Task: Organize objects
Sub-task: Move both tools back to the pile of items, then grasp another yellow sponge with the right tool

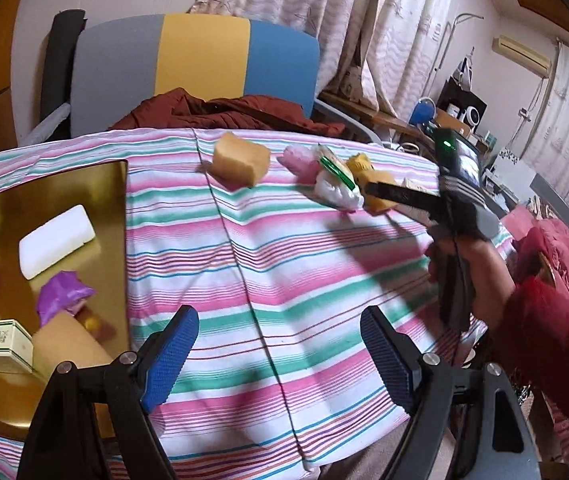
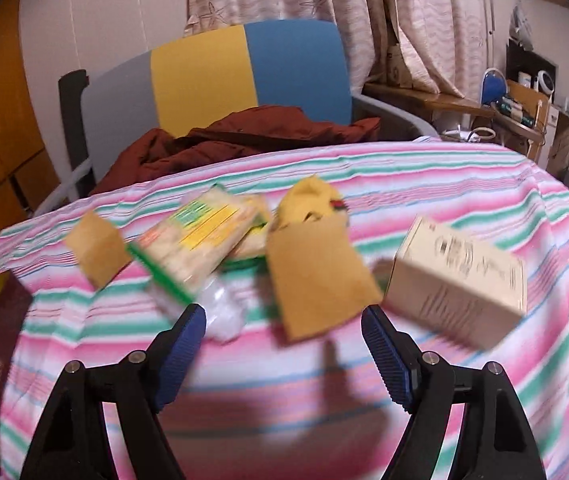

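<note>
On the striped cloth [image 1: 276, 248] little is seen sharply from the right wrist view, where everything is smeared by blur. A green-printed packet [image 2: 200, 236], a tan card [image 2: 316, 276], a yellow item [image 2: 308, 200] behind it, a small tan block [image 2: 98, 254] and a pale box [image 2: 460, 276] can be made out, but print cannot be read. The gold tray [image 1: 84, 200] is cut off at the left edge of the left wrist view; a white bar [image 1: 56, 240], purple wrappers [image 1: 62, 298] and a green-labelled box [image 1: 2, 344] are held in it. The left gripper [image 1: 280, 356] is spread wide over bare cloth, with nothing gripped. The right gripper [image 2: 284, 356] is likewise parted and empty, its fingers just short of the card. The cloth's far edge is met by a chair [image 1: 196, 64] draped with a red garment [image 1: 224, 114]. Open cloth is left between tray and clutter.
</note>
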{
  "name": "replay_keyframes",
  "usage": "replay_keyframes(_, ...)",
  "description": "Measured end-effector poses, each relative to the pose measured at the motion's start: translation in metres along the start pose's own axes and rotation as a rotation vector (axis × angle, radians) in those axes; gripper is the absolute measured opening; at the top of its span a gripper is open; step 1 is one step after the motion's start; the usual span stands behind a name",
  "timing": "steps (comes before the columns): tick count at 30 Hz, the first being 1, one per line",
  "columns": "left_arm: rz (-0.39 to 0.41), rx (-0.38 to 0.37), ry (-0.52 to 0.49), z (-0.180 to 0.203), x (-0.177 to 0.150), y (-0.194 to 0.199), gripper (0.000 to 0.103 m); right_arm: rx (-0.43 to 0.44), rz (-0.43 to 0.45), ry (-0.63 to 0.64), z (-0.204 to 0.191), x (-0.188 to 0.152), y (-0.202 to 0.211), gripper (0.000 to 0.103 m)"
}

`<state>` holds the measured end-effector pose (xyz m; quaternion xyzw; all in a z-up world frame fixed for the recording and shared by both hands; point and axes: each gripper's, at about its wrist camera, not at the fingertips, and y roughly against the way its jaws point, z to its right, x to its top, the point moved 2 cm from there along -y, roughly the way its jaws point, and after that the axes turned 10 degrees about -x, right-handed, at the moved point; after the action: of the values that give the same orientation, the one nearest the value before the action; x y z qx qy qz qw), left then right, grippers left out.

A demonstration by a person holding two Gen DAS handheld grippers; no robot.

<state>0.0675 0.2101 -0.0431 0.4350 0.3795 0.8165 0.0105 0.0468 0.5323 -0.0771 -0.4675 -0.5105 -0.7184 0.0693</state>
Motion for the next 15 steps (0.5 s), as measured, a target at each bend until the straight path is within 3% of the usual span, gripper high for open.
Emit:
replay_keyframes(6, -0.028, -0.002, 0.002, 0.003, -0.003, -0.009, 0.085, -0.015, -0.03, -0.008, 0.005, 0.016, -0.025, 0.079)
replay_keyframes(8, -0.035, -0.005, 0.006, 0.003, -0.003, -0.012, 0.085, -0.02, -0.04, 0.019, 0.001, 0.016, -0.029, 0.066)
replay_keyframes(10, -0.037, -0.004, 0.004, 0.004, -0.003, -0.014, 0.085, -0.017, -0.037, 0.033, -0.002, 0.015, -0.029, 0.059)
replay_keyframes(11, -0.037, -0.005, 0.003, 0.004, -0.002, -0.014, 0.085, -0.018, -0.032, 0.042, -0.003, 0.015, -0.027, 0.05)
replay_keyframes(15, -0.04, -0.01, 0.005, 0.005, 0.0, -0.018, 0.085, 0.009, -0.02, 0.089, -0.011, 0.007, -0.016, 0.045)
